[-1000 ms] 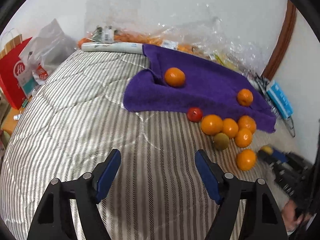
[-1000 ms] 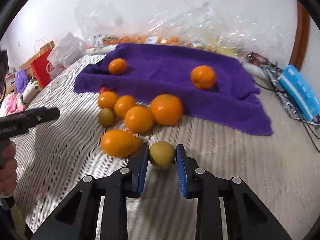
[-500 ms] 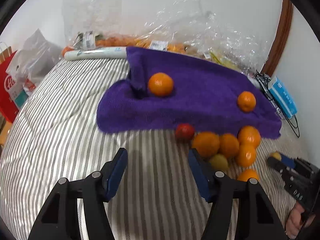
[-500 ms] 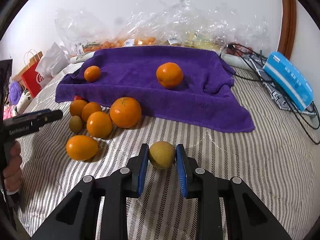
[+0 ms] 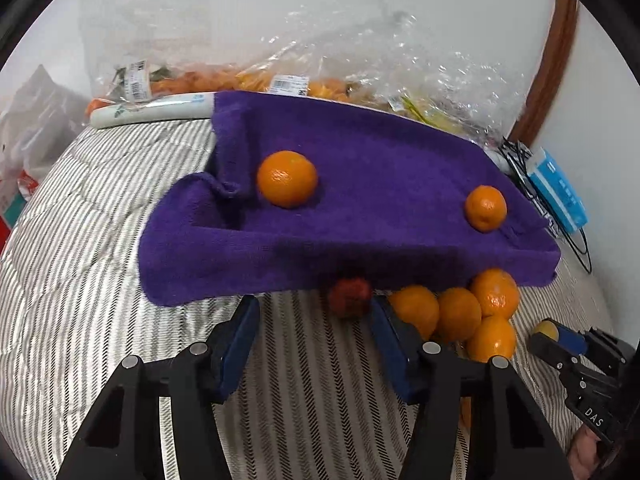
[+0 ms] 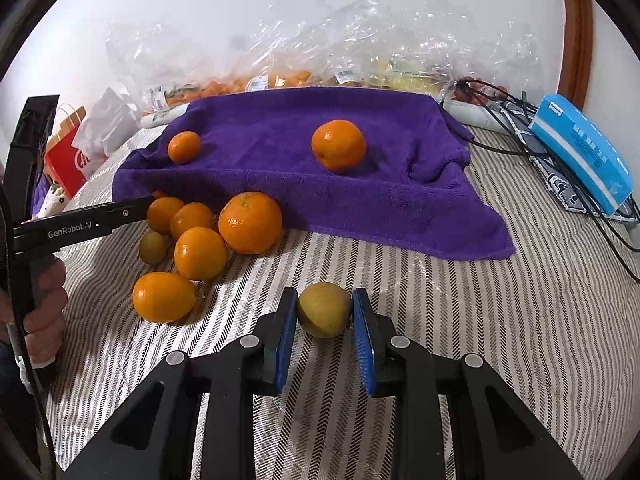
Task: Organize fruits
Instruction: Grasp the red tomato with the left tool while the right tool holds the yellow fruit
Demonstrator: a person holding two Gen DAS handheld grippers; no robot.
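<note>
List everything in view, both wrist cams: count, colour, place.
towel: 1, purple, on striped bedding
oranges on towel: 2, orange
oranges off towel: 5, orange, clustered at towel's front edge
small red fruit: 1, at towel edge
greenish fruit: 1, beside cluster
plastic bags: clear, by wall
box: 1, blue, far right
left gripper: jaws closing, red fruit ahead between them
right gripper: shut on yellow-green fruit

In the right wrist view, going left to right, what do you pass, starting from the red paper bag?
Red paper bag → small orange on the towel → bigger orange on the towel → blue box.
</note>
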